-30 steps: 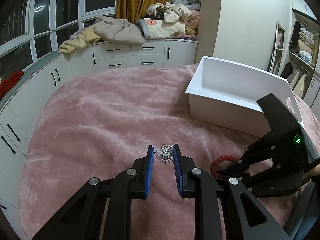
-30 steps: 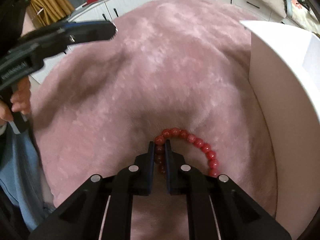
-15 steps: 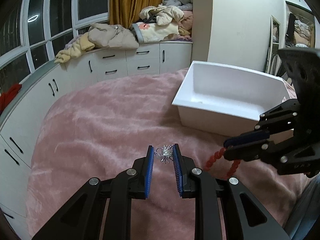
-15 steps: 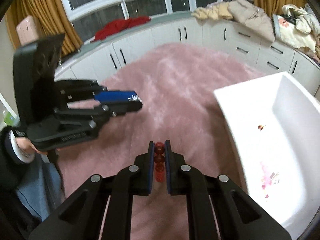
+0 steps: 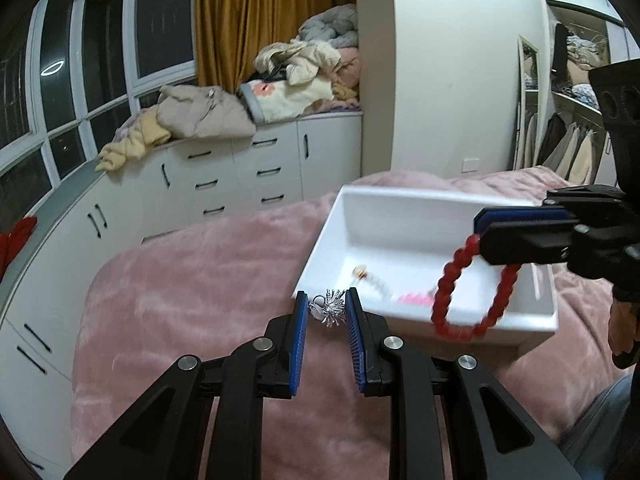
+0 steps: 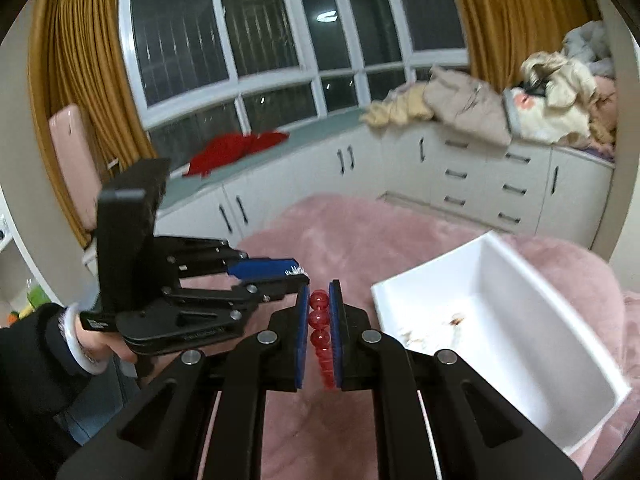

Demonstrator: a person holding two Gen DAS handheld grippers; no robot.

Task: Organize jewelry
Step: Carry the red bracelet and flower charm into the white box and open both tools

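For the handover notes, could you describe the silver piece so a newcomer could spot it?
Over the pink bedspread, just short of the white bin, the left gripper pinches a spiky silver ornament. Unlike the red bead bracelet in the right gripper, it is small, metallic and bristly.

Pink plush blanket [image 5: 192, 288] across the lower frame. White cabinets [image 5: 224, 176] along the middle left, heaped with clothes [image 5: 208, 116]. Gold curtain [image 5: 272, 20] at top centre, dark windows [image 6: 256, 32] above, red cloth [image 6: 236, 150] at middle left.
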